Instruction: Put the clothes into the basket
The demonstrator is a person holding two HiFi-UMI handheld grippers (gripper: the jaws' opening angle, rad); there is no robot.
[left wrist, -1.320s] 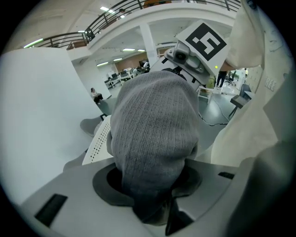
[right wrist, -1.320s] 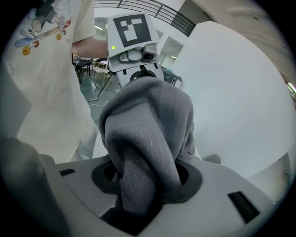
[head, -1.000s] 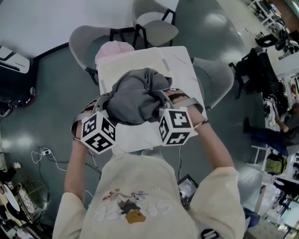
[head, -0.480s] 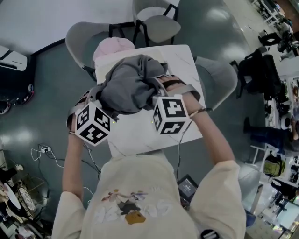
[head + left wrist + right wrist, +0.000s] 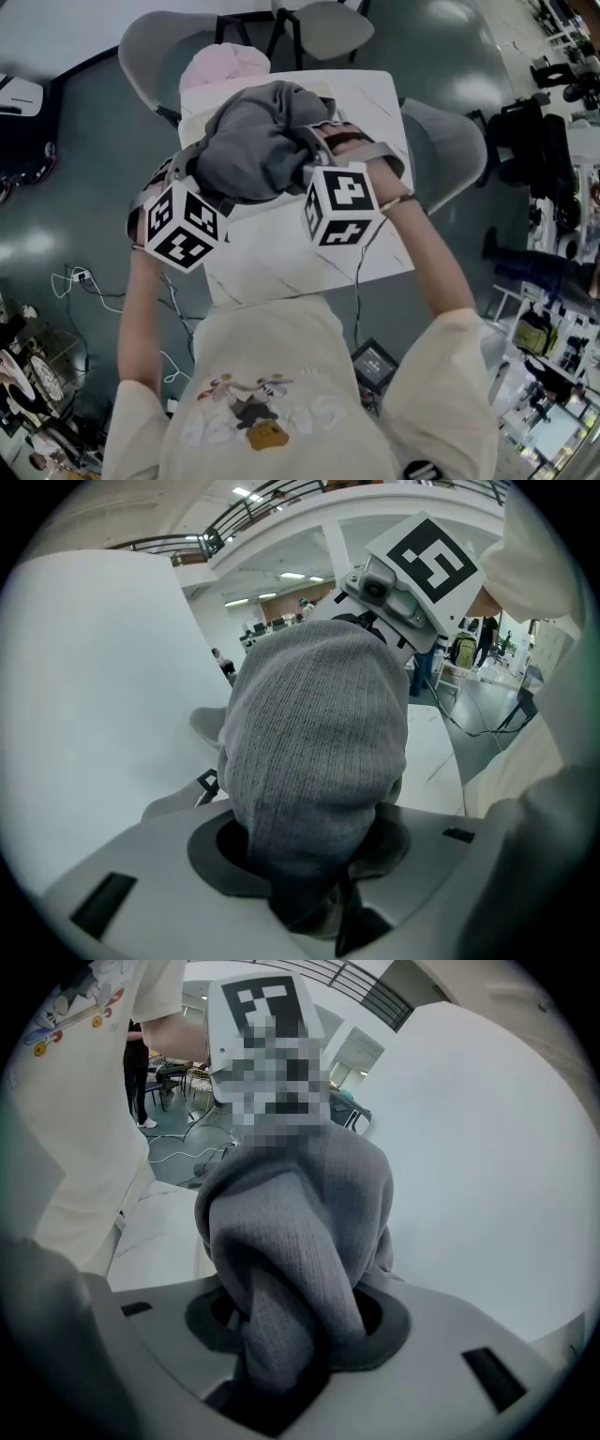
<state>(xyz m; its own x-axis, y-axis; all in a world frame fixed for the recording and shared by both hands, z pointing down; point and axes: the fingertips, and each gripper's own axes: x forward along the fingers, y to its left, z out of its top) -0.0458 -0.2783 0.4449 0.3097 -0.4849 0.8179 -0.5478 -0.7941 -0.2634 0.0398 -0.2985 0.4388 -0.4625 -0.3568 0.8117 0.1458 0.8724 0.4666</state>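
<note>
A bunched grey knit garment [image 5: 258, 141] hangs above the far half of the white table [image 5: 309, 262], held between both grippers. My left gripper [image 5: 202, 178] grips its left side, and the cloth bulges out of the jaws and fills the left gripper view [image 5: 314, 752]. My right gripper [image 5: 323, 159] is shut on the right side, where a thick twisted fold [image 5: 291, 1269] runs down into the jaws. The cloth hides the fingertips of both grippers. No basket shows clearly.
A pink rounded thing [image 5: 223, 67] sits on a grey chair [image 5: 150, 56] just beyond the table's far edge; I cannot tell what it is. More grey chairs stand at the far end [image 5: 328, 23] and right [image 5: 450, 141]. Cables [image 5: 84, 281] lie on the floor at left.
Both grippers have carried the grey garment a little farther from the person, toward the table's far edge. More bare tabletop shows on the near side. The grips have not changed.
</note>
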